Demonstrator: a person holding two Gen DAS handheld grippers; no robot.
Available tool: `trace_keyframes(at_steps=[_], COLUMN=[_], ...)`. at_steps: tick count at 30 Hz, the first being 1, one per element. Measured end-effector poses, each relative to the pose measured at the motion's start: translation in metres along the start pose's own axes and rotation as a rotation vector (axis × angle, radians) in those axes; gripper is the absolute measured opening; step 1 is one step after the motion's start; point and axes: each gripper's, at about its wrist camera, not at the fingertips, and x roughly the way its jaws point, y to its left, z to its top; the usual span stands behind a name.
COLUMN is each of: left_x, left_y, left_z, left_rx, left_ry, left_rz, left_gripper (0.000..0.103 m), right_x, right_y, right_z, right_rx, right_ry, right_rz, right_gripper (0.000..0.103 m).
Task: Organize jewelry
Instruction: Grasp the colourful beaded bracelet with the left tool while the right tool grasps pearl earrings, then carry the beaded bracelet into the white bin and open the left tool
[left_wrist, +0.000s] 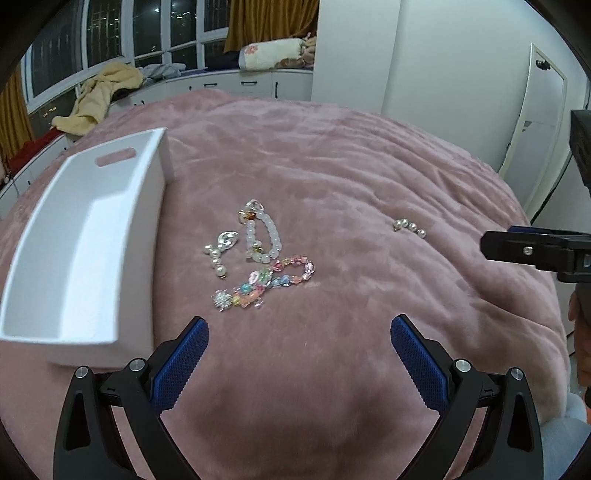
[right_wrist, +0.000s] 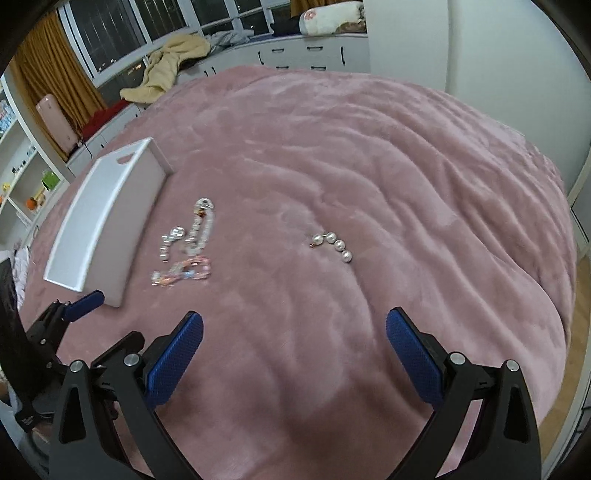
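Jewelry lies on a pink bed cover. A colourful bead bracelet (left_wrist: 275, 277) (right_wrist: 184, 274), a white bead bracelet (left_wrist: 263, 234) (right_wrist: 201, 227) and a pearl earring (left_wrist: 218, 251) (right_wrist: 170, 240) lie together beside an empty white tray (left_wrist: 79, 251) (right_wrist: 99, 218). A pearl string (left_wrist: 409, 226) (right_wrist: 334, 243) lies apart to the right. My left gripper (left_wrist: 299, 332) is open and empty, just short of the colourful bracelet. My right gripper (right_wrist: 293, 328) is open and empty, short of the pearl string. The right gripper's side shows at the left wrist view's right edge.
The pink plush cover (right_wrist: 369, 166) spans the whole bed. A yellow garment (left_wrist: 99, 96) lies on low white cabinets under the windows at the back. Shelves (right_wrist: 22, 166) stand at the far left. A white door (left_wrist: 535, 122) is at the right.
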Motion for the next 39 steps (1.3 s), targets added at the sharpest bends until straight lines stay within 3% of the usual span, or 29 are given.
trace_keyframes(at_steps=[6, 16, 18, 19, 20, 21, 22, 23, 24, 26, 28, 39], left_x=[0.042, 0.095, 0.099, 0.102, 0.105, 0.105, 0.106, 0.108, 0.107, 0.105, 0.101, 0.051], left_y=[0.006, 0.026, 0.025, 0.024, 0.025, 0.025, 0.025, 0.024, 0.024, 0.02, 0.017, 0.013], left_z=[0.009, 0.017, 0.02, 0.022, 0.023, 0.023, 0.023, 0.023, 0.022, 0.022, 0.021, 0.036], left_rx=[-0.024, -0.049, -0.034, -0.031, -0.036, -0.041, -0.039, -0.044, -0.049, -0.046, -0.049, -0.055], left_ry=[0.017, 0.048, 0.05, 0.067, 0.077, 0.077, 0.075, 0.088, 0.091, 0.097, 0.101, 0.032], left_rz=[-0.04, -0.01, -0.001, -0.004, -0.012, -0.013, -0.01, -0.018, -0.027, -0.033, -0.038, -0.049], left_gripper=[0.1, 0.098, 0.082, 0.066, 0.058, 0.056, 0.045, 0.034, 0.031, 0.016, 0.016, 0.015], right_x=[0.058, 0.122, 0.126, 0.127, 0.126, 0.125, 0.125, 0.126, 0.125, 0.124, 0.118, 0.068], right_y=[-0.02, -0.032, -0.034, -0.035, -0.037, -0.038, -0.039, -0.039, -0.038, -0.036, -0.038, -0.048], right_z=[0.013, 0.027, 0.027, 0.026, 0.026, 0.026, 0.027, 0.027, 0.027, 0.026, 0.027, 0.03], right_rx=[0.003, -0.048, -0.07, -0.07, -0.064, -0.058, -0.056, -0.061, -0.065, -0.087, -0.078, -0.02], right_ry=[0.042, 0.004, -0.008, -0.014, -0.024, -0.026, -0.02, -0.008, 0.0, 0.01, 0.006, -0.061], right_rz=[0.002, -0.04, -0.038, -0.035, -0.024, -0.01, 0.005, 0.033, 0.045, 0.044, 0.054, 0.112], right_gripper=[0.096, 0.092, 0.086, 0.075, 0.068, 0.053, 0.039, 0.034, 0.029, 0.022, 0.012, 0.012])
